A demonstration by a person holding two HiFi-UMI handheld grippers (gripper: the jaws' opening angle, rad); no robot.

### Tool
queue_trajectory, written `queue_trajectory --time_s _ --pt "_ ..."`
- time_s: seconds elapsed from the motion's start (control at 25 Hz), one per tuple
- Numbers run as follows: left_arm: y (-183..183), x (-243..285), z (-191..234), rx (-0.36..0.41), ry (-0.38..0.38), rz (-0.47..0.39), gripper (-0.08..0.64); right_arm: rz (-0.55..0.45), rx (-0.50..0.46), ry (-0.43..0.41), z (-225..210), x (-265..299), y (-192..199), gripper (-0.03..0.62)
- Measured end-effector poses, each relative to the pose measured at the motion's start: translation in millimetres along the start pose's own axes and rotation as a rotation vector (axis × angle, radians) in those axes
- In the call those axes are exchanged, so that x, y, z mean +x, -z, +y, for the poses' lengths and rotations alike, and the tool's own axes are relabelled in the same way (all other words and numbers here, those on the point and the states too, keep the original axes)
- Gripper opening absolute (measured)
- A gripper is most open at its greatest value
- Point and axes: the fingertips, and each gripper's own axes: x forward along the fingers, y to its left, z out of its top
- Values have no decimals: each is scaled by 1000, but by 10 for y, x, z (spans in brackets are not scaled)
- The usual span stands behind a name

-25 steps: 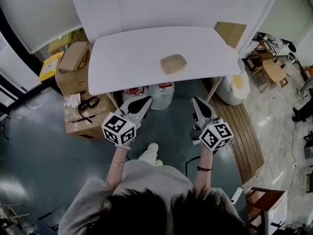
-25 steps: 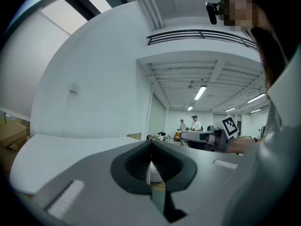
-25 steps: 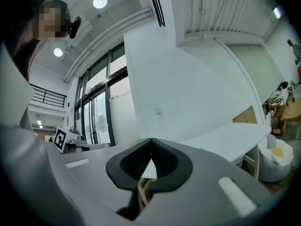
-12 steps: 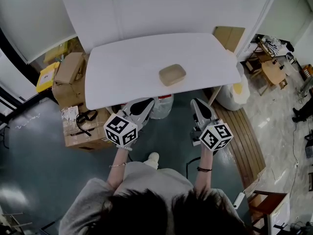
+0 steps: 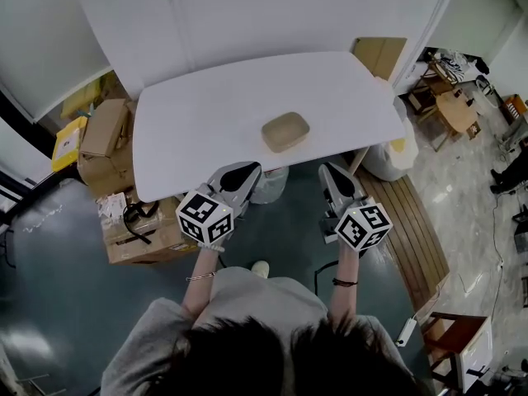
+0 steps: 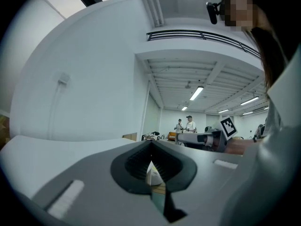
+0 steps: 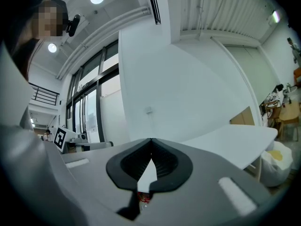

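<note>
Tan block lies untouched on the white bench. The left hand-held gripper and right hand-held gripper are both clenched and empty, at the near edge. No grasp made yet.

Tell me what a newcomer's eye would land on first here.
A tan rounded-rectangular pad lies alone on the white rounded table, near its front edge. Close to that edge hover the left gripper and the right gripper, both with jaws together and nothing between them. Brown cardboard boxes are stacked on the floor left of the table.
</note>
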Motion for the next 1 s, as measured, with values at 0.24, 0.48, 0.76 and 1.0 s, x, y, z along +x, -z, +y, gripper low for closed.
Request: queue_trajectory --time_s 0.24,0.48,0.76,1.0 --pt "6 125 142 0 23 2 -5 -1 -5 23 -104 136 20 14" --pt "70 224 239 -8 27 14 -5 -5 6 42 -214 202 62 12" --pt "117 400 310 -19 22 37 -5 7 25 48 -401 288 62 14" --pt "142 647 415 -47 -19 38 -5 49 36 26 -704 477 52 12"
